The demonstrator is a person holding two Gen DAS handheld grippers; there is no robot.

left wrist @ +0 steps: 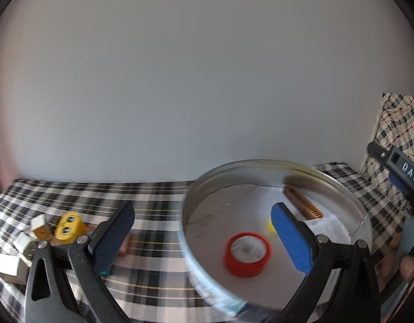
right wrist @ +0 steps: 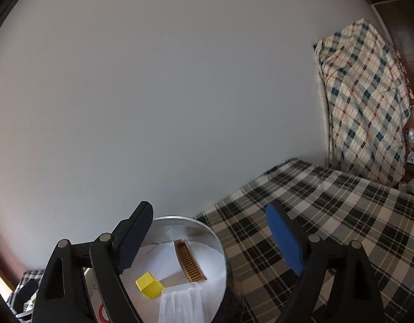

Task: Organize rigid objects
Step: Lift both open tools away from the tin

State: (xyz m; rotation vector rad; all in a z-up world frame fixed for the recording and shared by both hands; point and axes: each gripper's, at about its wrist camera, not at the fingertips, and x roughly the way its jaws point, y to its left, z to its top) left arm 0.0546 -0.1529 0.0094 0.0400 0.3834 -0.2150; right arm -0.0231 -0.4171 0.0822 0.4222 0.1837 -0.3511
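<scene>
Both grippers, left [left wrist: 204,231] and right [right wrist: 209,239], have jaws apart and empty. A round tin [left wrist: 349,202] on the plaid counter [left wrist: 153,255] holds a tape roll [left wrist: 247,253], comb [right wrist: 189,262] and yellow block [right wrist: 149,285]. More blocks [left wrist: 68,227] wait outside: likely light, hard, best pinched across flat sides.

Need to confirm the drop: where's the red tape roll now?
In the left wrist view, the red tape roll lies flat inside the round metal tin, near its front-left wall, left of the yellow block.
</scene>
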